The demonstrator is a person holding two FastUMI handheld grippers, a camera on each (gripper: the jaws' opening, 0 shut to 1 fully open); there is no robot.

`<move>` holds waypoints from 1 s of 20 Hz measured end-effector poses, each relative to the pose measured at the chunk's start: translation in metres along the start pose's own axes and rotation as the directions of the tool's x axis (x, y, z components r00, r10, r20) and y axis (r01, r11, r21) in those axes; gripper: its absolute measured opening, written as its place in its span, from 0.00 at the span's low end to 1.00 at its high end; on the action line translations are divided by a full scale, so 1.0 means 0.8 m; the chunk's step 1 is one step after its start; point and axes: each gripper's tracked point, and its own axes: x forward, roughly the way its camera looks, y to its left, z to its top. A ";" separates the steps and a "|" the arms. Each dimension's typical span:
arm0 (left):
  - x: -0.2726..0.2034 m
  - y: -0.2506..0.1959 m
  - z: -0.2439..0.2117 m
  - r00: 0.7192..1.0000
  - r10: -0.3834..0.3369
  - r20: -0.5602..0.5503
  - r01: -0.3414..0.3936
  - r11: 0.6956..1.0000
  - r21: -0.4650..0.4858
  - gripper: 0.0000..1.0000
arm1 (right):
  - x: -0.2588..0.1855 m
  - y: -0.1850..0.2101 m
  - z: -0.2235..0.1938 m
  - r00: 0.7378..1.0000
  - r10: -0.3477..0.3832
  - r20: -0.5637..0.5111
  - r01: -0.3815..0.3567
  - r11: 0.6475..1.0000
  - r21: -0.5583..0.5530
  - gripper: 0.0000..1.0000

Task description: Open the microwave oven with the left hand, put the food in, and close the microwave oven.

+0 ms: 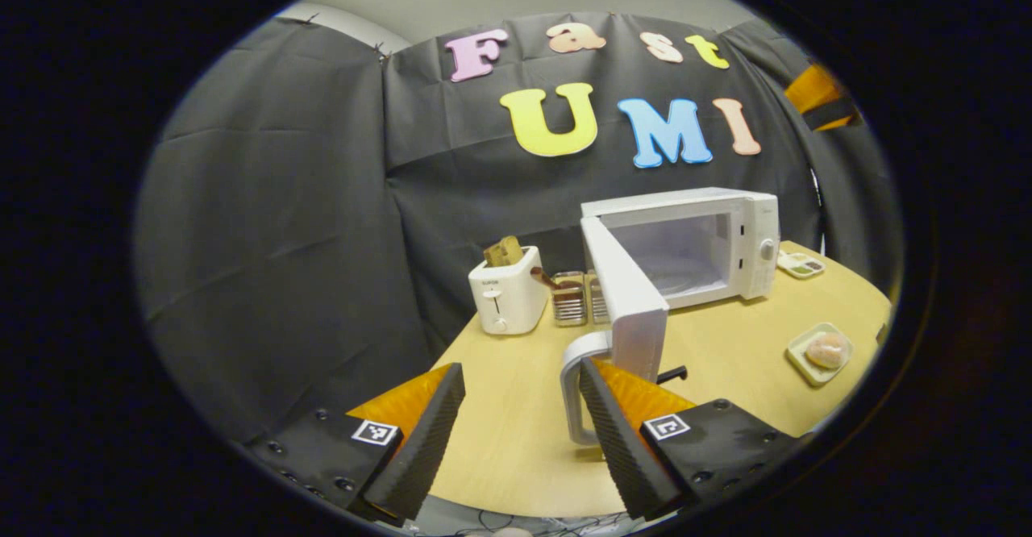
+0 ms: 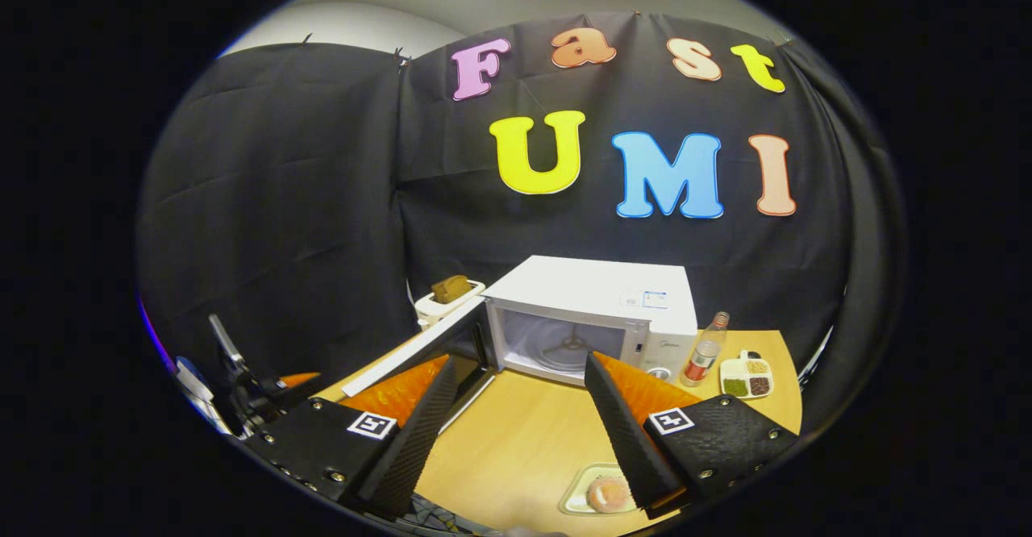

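In the left gripper view, a white toaster (image 1: 508, 299) with bread in its slot stands far left on the wooden table (image 1: 516, 440). The left gripper (image 1: 520, 408) hangs with jaws spread, holding nothing, the door handle (image 1: 574, 392) just beside its right finger. The microwave oven (image 1: 701, 239) stands open, door (image 1: 625, 295) swung toward the near side. To the right lies the food (image 1: 827, 350) (a round bun on a small plate). In the right gripper view, the right gripper (image 2: 516, 424) is also spread and empty, the food (image 2: 609, 493) near its right finger.
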 end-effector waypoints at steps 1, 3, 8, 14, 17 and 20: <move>-0.005 0.003 0.016 1.000 0.001 0.017 -0.001 1.000 -0.009 0.95 | -0.002 -0.012 -0.015 1.000 -0.022 -0.009 0.022 1.000 -0.019 0.98; -0.015 0.003 0.055 0.998 -0.001 0.060 0.003 0.999 -0.032 0.90 | -0.006 -0.038 -0.055 0.997 -0.066 -0.050 0.064 0.997 -0.050 0.98; -0.038 -0.005 0.165 0.984 -0.027 0.174 0.033 0.999 -0.032 0.91 | -0.015 -0.095 -0.181 0.971 -0.157 -0.181 0.134 0.982 -0.133 0.98; -0.047 -0.062 0.246 0.966 -0.124 0.227 0.127 0.992 0.001 0.99 | -0.007 -0.111 -0.311 0.929 -0.156 -0.335 0.140 0.988 -0.071 0.96; -0.046 -0.092 0.276 0.957 -0.170 0.237 0.179 0.984 -0.017 0.99 | 0.005 -0.118 -0.359 0.910 -0.155 -0.384 0.135 0.988 -0.081 0.96; -0.044 -0.106 0.289 0.953 -0.191 0.237 0.196 0.981 0.003 0.99 | 0.017 -0.129 -0.393 0.892 -0.159 -0.424 0.127 0.987 -0.103 0.96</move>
